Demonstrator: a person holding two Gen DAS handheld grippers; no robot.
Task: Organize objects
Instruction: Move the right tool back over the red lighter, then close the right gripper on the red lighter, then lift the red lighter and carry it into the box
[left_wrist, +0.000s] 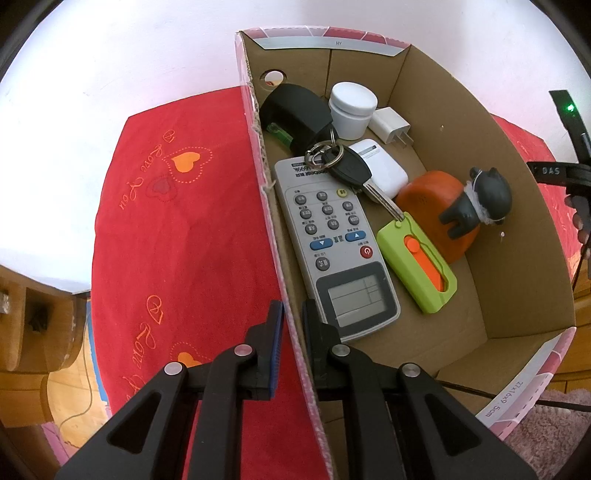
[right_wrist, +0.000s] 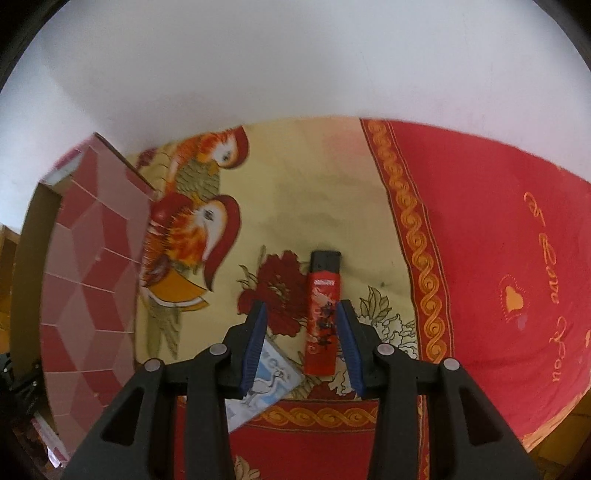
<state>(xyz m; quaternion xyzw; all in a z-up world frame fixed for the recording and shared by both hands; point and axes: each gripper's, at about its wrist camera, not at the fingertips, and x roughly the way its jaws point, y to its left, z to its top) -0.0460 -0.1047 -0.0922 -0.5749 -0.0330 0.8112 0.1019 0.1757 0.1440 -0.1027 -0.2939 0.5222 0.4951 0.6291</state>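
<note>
My left gripper (left_wrist: 293, 310) is shut on the left wall of an open cardboard box (left_wrist: 517, 229), one finger outside and one inside. In the box lie a grey remote (left_wrist: 332, 243), a black car key (left_wrist: 351, 170), a green and orange case (left_wrist: 417, 262), a grey bear figure (left_wrist: 476, 199) on an orange base, a white jar (left_wrist: 352, 107) and a white charger (left_wrist: 389, 123). My right gripper (right_wrist: 302, 306) points down, open, over a red lighter (right_wrist: 322, 310) that lies on the cloth between its fingers, close to the right pad.
The box's pink patterned outside (right_wrist: 92, 266) stands left of the right gripper. A pale printed packet (right_wrist: 269, 384) lies under its left finger. A red and yellow cloth (right_wrist: 480, 240) covers the table, with a white wall behind and wooden furniture (left_wrist: 26, 332) at the left.
</note>
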